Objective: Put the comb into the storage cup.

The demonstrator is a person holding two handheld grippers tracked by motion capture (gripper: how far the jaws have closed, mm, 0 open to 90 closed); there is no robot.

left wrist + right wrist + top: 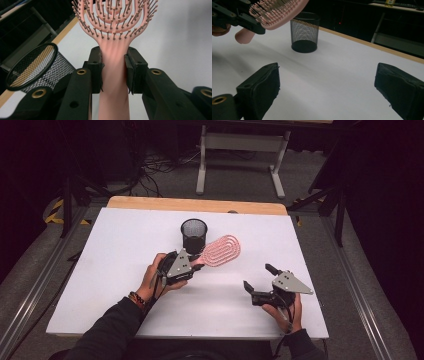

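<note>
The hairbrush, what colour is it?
The hairbrush is pink, bristles and handle alike. The left gripper view shows it best.

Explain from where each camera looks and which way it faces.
High view: above the person's side, facing forward and down on the white table; forearms, left tongs, right tongs.
Left gripper view: on the left tongs, along jaws clamping the pink hairbrush.
Right gripper view: on the right tongs, along open jaws over the table.
Shared by all: hairbrush and black mesh cup.
</note>
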